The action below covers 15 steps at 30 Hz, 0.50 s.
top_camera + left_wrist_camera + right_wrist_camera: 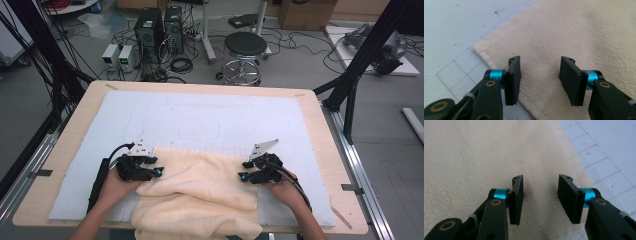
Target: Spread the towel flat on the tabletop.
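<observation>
No writing legible anywhere. Grey floor strewn with cables, computer towers and a round stool beyond. Wooden table under a pale gridded mat. Cream towel folded at the near edge, spilling over it. Left gripper at the towel's left corner, right gripper at its right; both released, jaws parted above the cloth, nothing pinched.

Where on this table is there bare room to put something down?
The far half of the white mat, beyond the cream towel, is bare, and so are narrow strips left and right of the towel. The near middle is crowded: the towel fills it, with the left tongs and right tongs over its far corners.
</observation>
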Available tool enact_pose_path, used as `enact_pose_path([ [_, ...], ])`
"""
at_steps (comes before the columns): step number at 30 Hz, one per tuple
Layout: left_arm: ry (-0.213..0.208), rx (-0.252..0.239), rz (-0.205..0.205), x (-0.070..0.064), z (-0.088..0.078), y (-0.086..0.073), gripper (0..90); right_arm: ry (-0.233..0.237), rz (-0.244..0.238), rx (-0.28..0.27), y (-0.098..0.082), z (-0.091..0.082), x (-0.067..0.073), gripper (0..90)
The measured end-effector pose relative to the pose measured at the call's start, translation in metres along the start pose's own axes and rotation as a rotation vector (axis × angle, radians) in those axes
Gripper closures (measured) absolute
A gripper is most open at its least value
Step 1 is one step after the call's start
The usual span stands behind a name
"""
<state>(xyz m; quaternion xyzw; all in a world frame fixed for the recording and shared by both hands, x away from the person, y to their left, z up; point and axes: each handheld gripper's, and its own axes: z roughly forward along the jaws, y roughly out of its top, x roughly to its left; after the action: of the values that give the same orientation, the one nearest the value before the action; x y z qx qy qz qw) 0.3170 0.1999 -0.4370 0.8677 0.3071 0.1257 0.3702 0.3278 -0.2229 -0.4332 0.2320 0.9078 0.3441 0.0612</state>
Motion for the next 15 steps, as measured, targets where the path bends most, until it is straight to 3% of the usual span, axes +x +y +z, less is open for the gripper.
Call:
enact_pose_path([
  [4,-0.006,0.001,0.000,-0.004,0.000,0.002,77.4,0.020,0.006,-0.012,0.001,0.002,-0.002,83.4],
  [5,-0.007,0.005,-0.003,-0.004,0.001,0.003,83.7,0.025,-0.007,-0.006,0.003,0.002,-0.002,85.1],
  [7,0.017,-0.011,-0.016,-0.003,-0.001,0.006,85.5,0.039,-0.017,0.016,0.009,0.002,-0.001,86.3],
  [9,0.042,-0.049,-0.052,0.006,-0.003,0.013,85.9,0.056,-0.043,0.005,0.020,0.000,-0.002,86.6],
  [10,0.074,-0.084,-0.069,0.014,-0.006,0.021,86.0,0.033,-0.075,0.002,0.029,-0.002,-0.005,86.7],
  [12,0.131,-0.131,-0.105,0.033,-0.009,0.043,86.2,-0.023,-0.094,-0.010,0.054,-0.010,-0.021,86.9],
  [14,0.165,-0.189,-0.149,0.058,-0.012,0.071,86.2,-0.073,-0.075,-0.060,0.077,-0.020,-0.043,86.9],
  [15,0.202,-0.205,-0.149,0.070,-0.014,0.086,85.7,-0.139,-0.057,-0.089,0.094,-0.028,-0.061,86.2],
])
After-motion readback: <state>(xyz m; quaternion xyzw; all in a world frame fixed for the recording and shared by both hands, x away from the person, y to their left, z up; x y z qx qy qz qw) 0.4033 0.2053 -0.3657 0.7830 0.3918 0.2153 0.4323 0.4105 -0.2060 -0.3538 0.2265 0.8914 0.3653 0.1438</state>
